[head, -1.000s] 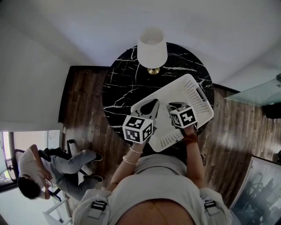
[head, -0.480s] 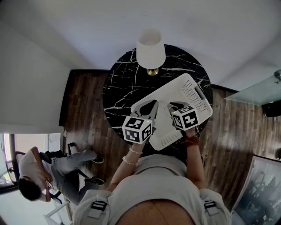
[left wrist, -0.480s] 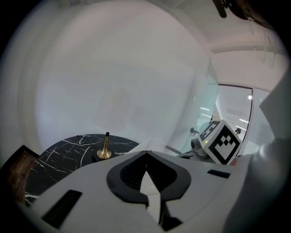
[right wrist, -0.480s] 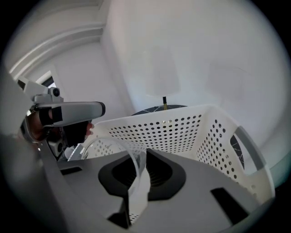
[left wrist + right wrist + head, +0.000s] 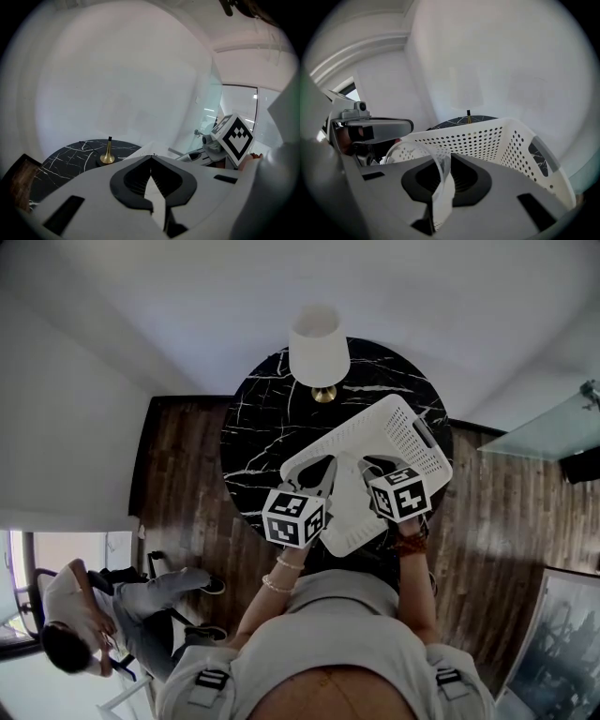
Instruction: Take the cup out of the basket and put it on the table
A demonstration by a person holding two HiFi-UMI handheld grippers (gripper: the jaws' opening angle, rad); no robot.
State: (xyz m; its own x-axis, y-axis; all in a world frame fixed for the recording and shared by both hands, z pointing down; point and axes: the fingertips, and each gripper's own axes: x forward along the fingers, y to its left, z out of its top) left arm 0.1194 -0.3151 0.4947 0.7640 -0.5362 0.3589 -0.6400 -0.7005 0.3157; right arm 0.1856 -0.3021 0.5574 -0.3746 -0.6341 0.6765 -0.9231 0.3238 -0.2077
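Cup: clear, thin wall nipped between the fingers of the right gripper, over the near end of the basket
Basket: white, perforated, on the black marble counter, near the lamp
Left gripper: fingers closed tip to tip, nothing between

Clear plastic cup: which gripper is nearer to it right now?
Right. The right gripper is shut on the clear plastic cup's wall, at the white perforated basket; the left gripper is alongside, jaws together, not touching it.
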